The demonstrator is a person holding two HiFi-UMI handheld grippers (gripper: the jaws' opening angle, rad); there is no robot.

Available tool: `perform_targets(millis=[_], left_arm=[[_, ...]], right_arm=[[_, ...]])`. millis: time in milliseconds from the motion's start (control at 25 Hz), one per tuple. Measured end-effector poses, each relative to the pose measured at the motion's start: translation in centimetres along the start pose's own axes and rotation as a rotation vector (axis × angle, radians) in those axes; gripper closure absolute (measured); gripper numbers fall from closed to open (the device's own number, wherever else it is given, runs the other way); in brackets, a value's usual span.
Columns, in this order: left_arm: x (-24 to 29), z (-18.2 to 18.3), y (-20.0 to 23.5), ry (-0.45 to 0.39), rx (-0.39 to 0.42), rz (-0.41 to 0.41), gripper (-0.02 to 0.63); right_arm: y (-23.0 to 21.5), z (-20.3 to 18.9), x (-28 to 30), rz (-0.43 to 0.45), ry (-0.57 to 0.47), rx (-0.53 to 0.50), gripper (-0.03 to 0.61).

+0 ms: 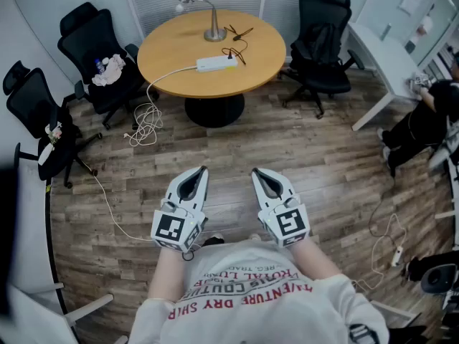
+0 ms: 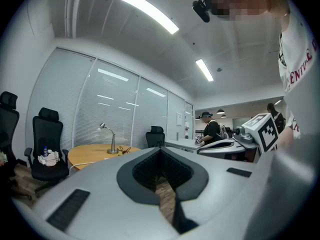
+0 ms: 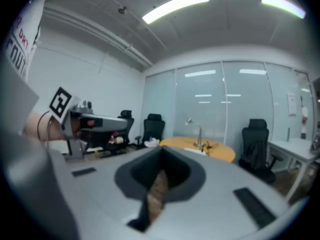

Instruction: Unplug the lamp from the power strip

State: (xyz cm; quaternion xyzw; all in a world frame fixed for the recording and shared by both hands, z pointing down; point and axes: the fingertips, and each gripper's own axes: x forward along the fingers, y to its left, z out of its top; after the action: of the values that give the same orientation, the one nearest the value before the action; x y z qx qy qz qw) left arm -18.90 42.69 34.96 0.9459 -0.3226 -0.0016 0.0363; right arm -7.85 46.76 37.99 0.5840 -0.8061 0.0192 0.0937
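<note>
A: Where do the grippers stand?

B: Both are held close in front of the person's body, side by side, pointing forward. The left gripper (image 1: 203,170) has its jaws pressed together with nothing between them. The right gripper (image 1: 254,172) is likewise closed and empty.

A: And the lamp?

B: The desk lamp (image 1: 213,21) stands on the round table (image 1: 172,49), well ahead of both sets of tips, towards the table's far side. The white power strip (image 1: 216,64) lies nearer than the lamp, almost straight ahead, between the lines along which the two grippers point.

A: How does the strip lie?

B: Its long axis runs crosswise to the grippers, left to right. The lamp's black cord (image 1: 237,43) comes to the strip's right end, where a dark plug (image 1: 231,58) seems to sit, though it is too small to be sure. The strip's white cable (image 1: 166,76) leaves its left end and drops off the table.

A: So which hand takes what?

B: Neither is clearly nearer; both are well apart from the table. I'd judge the right gripper suits the plug, since that end lies on its side, while the left could steady the strip. Both must open first.
</note>
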Motion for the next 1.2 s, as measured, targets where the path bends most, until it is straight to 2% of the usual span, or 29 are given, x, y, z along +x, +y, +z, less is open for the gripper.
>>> perform_targets(millis=[360, 560, 800, 920, 1200], left_arm=[[-1.2, 0.0, 1.8, -0.002, -0.008, -0.040, 0.586], [-2.4, -0.3, 3.6, 0.000, -0.015, -0.057, 0.586], [-3.9, -0.3, 6.5, 0.000, -0.016, -0.062, 0.586], [-4.2, -0.4, 7.9, -0.002, -0.028, -0.064, 0.586], [-2.9, -1.3, 9.6, 0.008, -0.043, -0.039, 0.586]], right_arm=[[1.7, -0.2, 1.4, -0.029, 0.018, 0.015, 0.551], [3.1, -0.5, 2.8, -0.057, 0.020, 0.077, 0.551], [5.0, -0.4, 4.4, -0.085, 0.048, 0.077, 0.551], [5.1, -0.5, 5.4, -0.115, 0.069, 0.087, 0.551], [3.7, -2.4, 6.9, -0.101, 0.122, 0.089, 0.549]])
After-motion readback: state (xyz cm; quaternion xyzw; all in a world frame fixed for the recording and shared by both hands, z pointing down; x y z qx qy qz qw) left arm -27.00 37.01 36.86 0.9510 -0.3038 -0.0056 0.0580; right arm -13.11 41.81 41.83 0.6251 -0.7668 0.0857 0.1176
